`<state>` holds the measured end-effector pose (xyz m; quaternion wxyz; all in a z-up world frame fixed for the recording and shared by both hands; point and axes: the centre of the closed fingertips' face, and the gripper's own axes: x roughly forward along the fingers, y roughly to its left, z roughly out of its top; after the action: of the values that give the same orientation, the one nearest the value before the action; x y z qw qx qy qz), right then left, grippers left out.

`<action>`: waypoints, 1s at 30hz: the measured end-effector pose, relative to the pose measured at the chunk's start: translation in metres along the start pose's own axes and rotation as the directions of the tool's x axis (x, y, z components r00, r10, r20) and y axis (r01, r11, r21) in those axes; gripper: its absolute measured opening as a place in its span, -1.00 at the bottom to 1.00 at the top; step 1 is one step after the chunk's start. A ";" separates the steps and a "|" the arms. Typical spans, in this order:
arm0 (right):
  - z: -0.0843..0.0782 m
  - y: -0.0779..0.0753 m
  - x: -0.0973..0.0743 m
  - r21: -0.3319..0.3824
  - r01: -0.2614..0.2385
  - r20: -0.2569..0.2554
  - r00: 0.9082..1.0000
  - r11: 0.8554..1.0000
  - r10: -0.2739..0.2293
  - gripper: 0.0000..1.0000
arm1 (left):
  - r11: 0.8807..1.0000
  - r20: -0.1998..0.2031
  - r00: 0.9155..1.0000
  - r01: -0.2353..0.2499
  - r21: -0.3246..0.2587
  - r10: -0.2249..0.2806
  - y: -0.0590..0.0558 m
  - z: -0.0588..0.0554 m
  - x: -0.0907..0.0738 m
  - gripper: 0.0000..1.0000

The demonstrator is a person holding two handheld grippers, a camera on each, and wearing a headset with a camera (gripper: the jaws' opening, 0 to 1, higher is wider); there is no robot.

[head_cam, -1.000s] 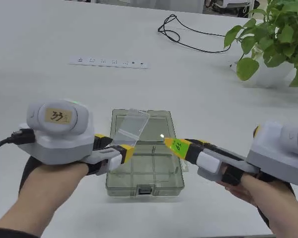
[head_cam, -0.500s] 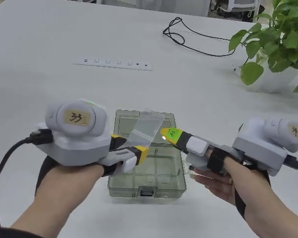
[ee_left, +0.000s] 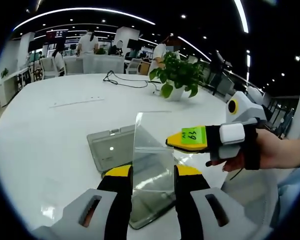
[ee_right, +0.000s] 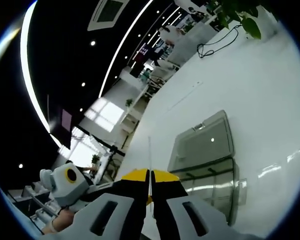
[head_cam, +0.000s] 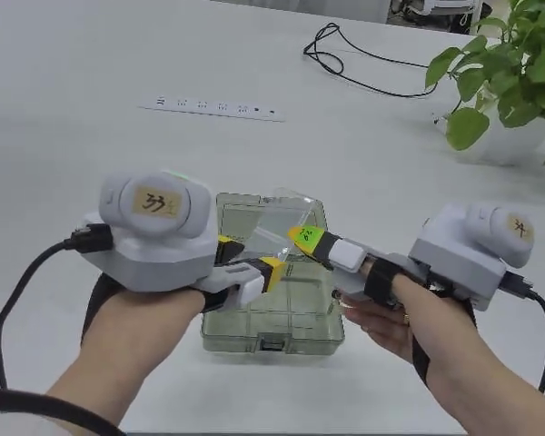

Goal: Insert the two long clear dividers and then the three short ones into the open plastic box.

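A clear divider (head_cam: 279,222) hangs tilted above the open smoky plastic box (head_cam: 302,313), whose inside shows clear partitions. My left gripper (head_cam: 252,262) is shut on the divider's lower end, with the sheet (ee_left: 150,150) standing between its yellow-tipped jaws (ee_left: 154,172). My right gripper (head_cam: 302,238), green tag near its tip, comes in from the right (ee_left: 172,141) and pinches the sheet's side edge. In the right gripper view the divider is a thin line (ee_right: 150,152) between the shut jaws (ee_right: 150,176), with the box (ee_right: 210,145) lying beyond on the table.
A white power strip (head_cam: 213,107) lies at the back of the white table. A black cable (head_cam: 354,68) loops at the far right, next to a potted plant (head_cam: 513,73). People and desks stand far off behind the table.
My right gripper has moved left and up to the divider and shut on its edge. My left gripper has stayed shut on the divider over the box. The head camera has shifted.
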<state>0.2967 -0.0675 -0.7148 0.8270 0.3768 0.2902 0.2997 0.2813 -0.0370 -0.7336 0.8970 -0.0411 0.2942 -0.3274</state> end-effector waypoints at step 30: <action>0.002 -0.010 -0.003 -0.046 0.049 -0.088 0.995 0.998 -0.053 -0.96 | 0.998 0.009 1.000 0.016 0.057 -0.016 0.002 -0.009 -0.003 0.06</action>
<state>0.2991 -0.0756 -0.7213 0.8287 0.3375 0.3296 0.3012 0.2762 -0.0323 -0.7398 0.8965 -0.0194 0.2802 -0.3426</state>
